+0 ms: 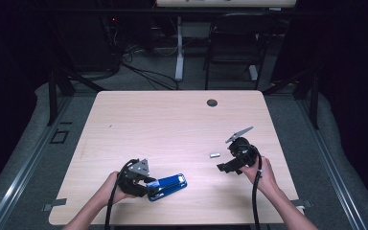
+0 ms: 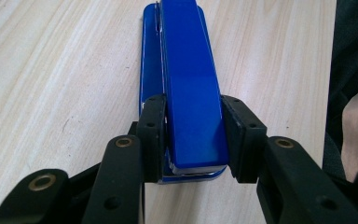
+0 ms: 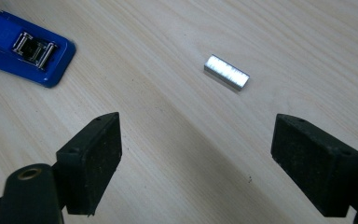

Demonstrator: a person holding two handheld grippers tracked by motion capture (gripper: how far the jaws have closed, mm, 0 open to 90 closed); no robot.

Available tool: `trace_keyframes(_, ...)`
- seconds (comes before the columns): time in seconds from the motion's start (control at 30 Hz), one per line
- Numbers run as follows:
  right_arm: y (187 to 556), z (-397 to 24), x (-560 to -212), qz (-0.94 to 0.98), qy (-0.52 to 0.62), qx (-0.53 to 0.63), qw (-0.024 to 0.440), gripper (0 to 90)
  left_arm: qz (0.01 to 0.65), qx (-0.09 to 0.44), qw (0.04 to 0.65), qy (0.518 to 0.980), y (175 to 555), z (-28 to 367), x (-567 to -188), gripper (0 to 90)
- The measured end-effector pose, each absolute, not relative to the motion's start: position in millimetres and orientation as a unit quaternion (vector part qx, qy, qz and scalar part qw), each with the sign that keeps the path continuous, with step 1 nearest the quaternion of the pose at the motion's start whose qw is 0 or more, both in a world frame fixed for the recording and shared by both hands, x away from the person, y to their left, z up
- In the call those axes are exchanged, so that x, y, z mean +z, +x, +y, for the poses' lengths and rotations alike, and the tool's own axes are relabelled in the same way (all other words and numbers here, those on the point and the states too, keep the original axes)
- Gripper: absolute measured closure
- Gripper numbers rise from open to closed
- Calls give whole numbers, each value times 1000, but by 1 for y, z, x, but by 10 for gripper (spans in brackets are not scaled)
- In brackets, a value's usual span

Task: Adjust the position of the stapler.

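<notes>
The left tongs (image 2: 191,135) pinch the blue stapler (image 2: 189,88) on both long sides, close to its back end. The black pads (image 2: 151,135) press flat on the blue top, and they hide the sides of the stapler there. The stapler lies on the pale wood surface (image 1: 172,124), near the front edge, a bit left of the middle. In the high view the stapler (image 1: 170,184) sticks out to the right of the left tongs (image 1: 148,187), and the hand covers the back of the tongs.

The right tongs (image 3: 196,158) are spread wide with nothing between them but bare wood. A little past them lies a small shiny bar of staples (image 3: 227,72), alone and touching nothing. In the high view the bar of staples (image 1: 214,155) is tiny and hard to make out, just left of the right tongs (image 1: 227,166). In the right gripper view the stapler's (image 3: 25,49) front end is cut off at the picture's edge.

Farther back the surface is bare up to a small dark round hole (image 1: 212,102) near the far edge. The room behind is dark, and a chair (image 1: 235,43) is hard to see.
</notes>
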State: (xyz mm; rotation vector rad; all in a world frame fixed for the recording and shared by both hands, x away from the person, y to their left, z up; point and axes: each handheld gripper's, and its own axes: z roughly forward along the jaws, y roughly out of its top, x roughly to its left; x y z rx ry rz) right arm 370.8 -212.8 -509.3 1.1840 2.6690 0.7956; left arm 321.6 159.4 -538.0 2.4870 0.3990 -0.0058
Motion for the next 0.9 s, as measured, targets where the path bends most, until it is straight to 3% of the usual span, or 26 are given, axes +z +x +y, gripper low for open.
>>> trace_keyframes(0.9,382,-170,-509,900,344,266,43,158,134,-17,313,940,343,148,-541,655)
